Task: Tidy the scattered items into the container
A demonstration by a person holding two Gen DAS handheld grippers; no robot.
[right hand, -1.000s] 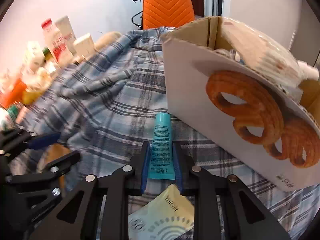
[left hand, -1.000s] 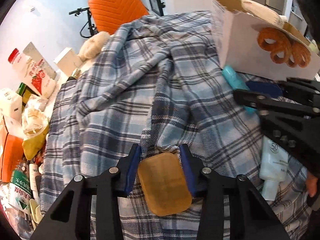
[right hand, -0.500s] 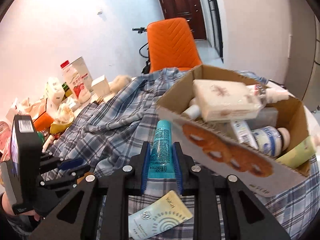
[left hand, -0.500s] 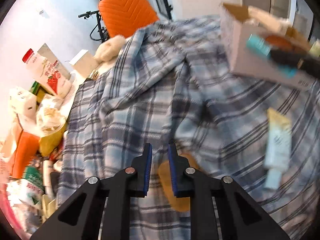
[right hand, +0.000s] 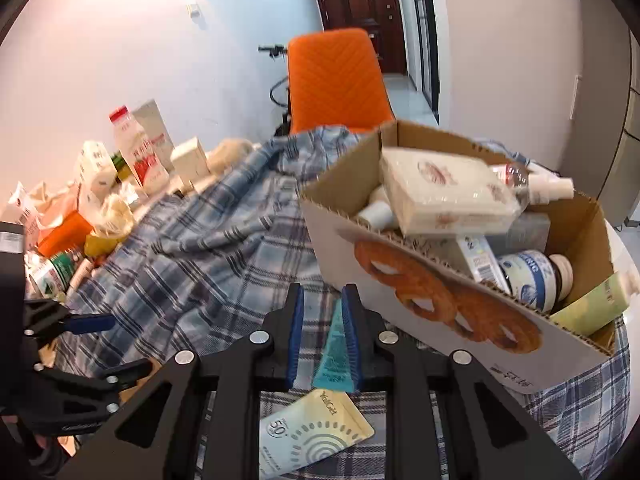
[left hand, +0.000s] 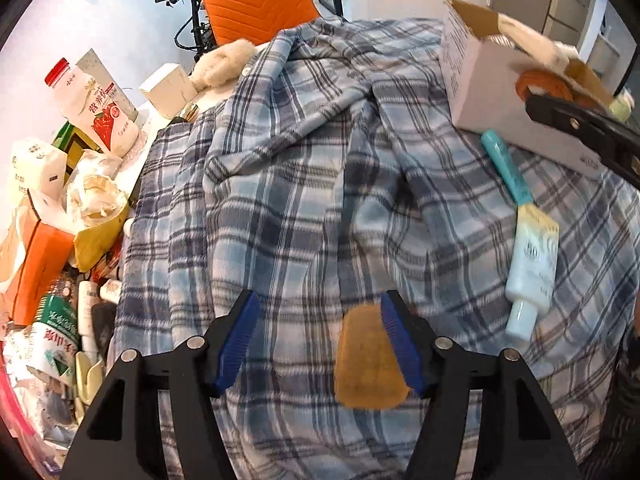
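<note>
The cardboard box [right hand: 448, 312] with a pretzel picture stands at the right on the plaid blanket [left hand: 300, 184], holding several bottles and packs. It also shows in the left wrist view [left hand: 480, 92]. My left gripper [left hand: 320, 340] is open above the blanket, and an amber pad [left hand: 366, 364] lies by its right finger. A teal tube [left hand: 508, 168] lies on the blanket by the box, with a cream tube [left hand: 534, 264] below it. My right gripper [right hand: 322, 332] is slightly open, with the teal tube [right hand: 334, 356] loose at its right finger.
Cartons, a milk bottle [left hand: 94, 108], bags and an orange box [left hand: 38, 264] crowd the left edge of the blanket. An orange chair [right hand: 336, 80] stands behind. The cream tube [right hand: 312, 436] lies under my right gripper.
My left gripper opened wide and the amber pad now lies free on the blanket. My right gripper's jaws parted and the teal tube dropped to the blanket by the box.
</note>
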